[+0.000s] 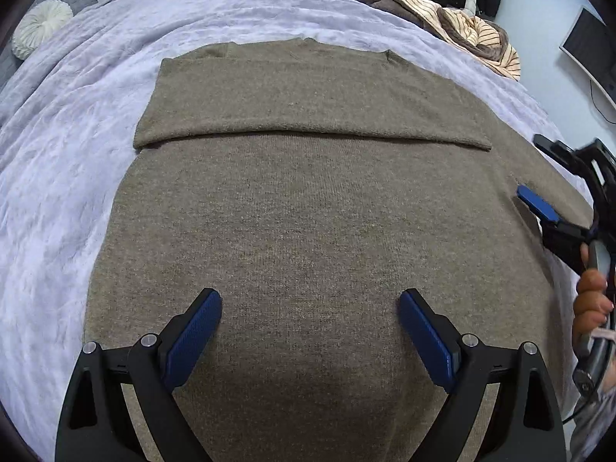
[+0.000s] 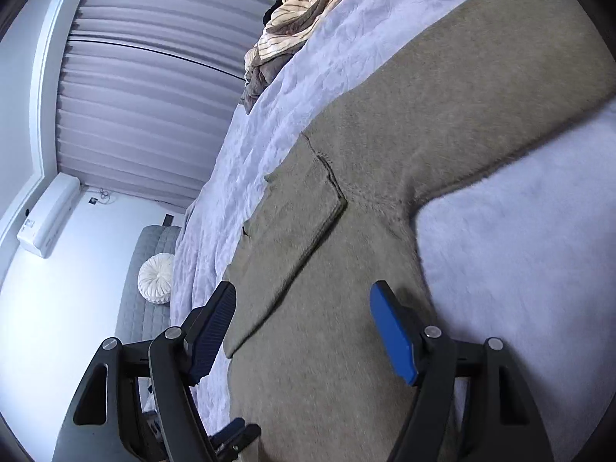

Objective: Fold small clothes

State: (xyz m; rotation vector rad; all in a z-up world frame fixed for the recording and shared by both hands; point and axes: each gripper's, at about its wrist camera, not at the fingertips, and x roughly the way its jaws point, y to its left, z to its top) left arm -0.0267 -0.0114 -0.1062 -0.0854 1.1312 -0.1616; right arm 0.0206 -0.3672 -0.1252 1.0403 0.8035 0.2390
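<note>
Two grippers: left gripper [image 1: 310,327], right gripper [image 2: 304,331], fingers wide, holding nothing
Sweater [image 1: 308,211]: one sleeve folded across, on bed [image 1: 57,154]
Next: likely fold other sleeve onto sweater

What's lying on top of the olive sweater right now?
One sleeve is folded flat across the olive sweater, near its neckline. Nothing else rests on it. The lavender blanket beneath is hidden where the sweater covers it.

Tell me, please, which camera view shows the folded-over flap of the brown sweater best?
The left wrist view shows it best: the folded flap lies square-on across the brown sweater, its whole straight edge visible. The right wrist view shows the flap only obliquely, tilted and slightly blurred, with its near corner partly behind the right gripper.
</note>
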